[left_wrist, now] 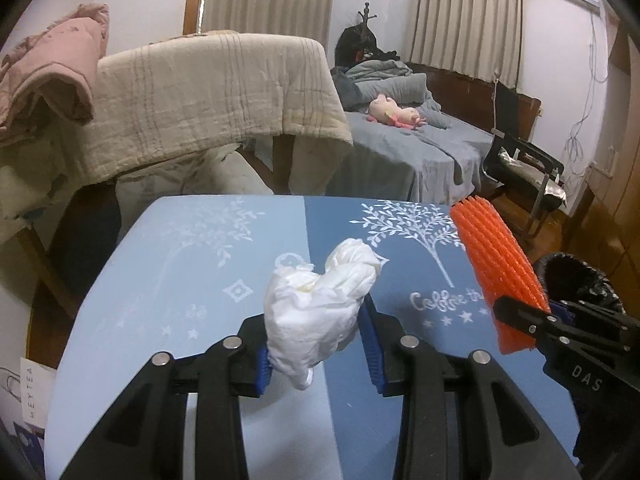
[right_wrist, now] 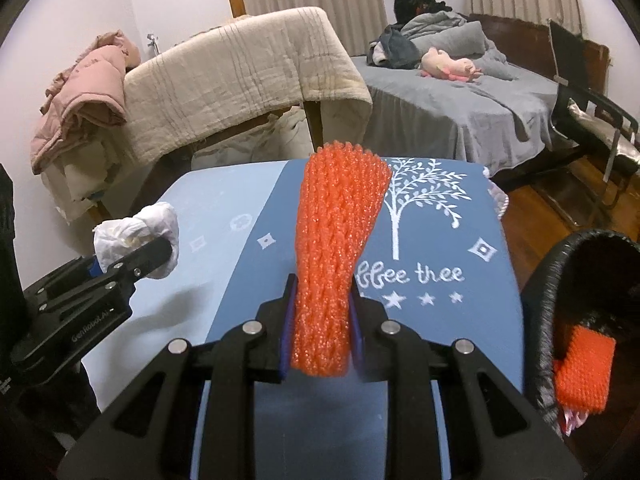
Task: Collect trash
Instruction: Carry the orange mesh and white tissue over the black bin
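- Both pieces of trash are off the blue table already; all that's left is dropping them in the bin.
- Left claw is clamped on a crumpled white tissue, center of its frame.
- Right claw squeezes an orange foam net, long axis pointing straight away from the camera, flared end up-frame.
- Black trash bin at lower right already has another orange net inside.

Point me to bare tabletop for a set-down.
Nearly all of the table is bare, both blue halves, out to its far edge. Crowded only at the near right corner: the lined bin, an orange foam net already inside.
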Demonstrator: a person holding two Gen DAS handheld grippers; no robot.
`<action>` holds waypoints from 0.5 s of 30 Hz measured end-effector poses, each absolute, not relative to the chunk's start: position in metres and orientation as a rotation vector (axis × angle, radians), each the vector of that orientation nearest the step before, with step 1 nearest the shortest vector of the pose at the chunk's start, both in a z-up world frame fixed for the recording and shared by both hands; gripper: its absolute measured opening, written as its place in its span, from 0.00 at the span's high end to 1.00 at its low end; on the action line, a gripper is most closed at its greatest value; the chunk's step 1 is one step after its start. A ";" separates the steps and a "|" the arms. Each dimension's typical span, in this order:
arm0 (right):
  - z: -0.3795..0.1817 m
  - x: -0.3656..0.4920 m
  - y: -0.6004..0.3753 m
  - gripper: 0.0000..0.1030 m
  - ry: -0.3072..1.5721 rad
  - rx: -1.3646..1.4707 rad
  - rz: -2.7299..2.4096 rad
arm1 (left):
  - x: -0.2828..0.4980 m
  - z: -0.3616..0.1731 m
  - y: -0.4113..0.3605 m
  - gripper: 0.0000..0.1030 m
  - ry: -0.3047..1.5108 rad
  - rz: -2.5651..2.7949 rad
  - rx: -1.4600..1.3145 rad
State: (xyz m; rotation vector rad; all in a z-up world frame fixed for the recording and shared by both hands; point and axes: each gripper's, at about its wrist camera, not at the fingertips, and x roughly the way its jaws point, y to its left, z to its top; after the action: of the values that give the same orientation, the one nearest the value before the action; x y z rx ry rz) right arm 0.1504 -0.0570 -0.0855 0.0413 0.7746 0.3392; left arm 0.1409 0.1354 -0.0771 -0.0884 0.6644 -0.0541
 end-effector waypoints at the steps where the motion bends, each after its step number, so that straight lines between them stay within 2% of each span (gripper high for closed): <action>1: -0.083 0.146 -0.059 0.79 0.770 0.041 0.337 | 0.137 -0.075 0.133 0.64 0.659 -0.056 -0.088; 15: -0.053 0.094 -0.096 0.79 0.715 0.055 0.306 | 0.094 -0.048 0.094 0.64 0.613 -0.101 -0.073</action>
State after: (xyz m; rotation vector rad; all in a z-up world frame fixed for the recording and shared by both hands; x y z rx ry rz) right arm 0.0942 -0.0963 -0.0532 0.0553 0.7155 0.3062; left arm 0.0941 0.0939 -0.0478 -0.0735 0.6128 -0.1015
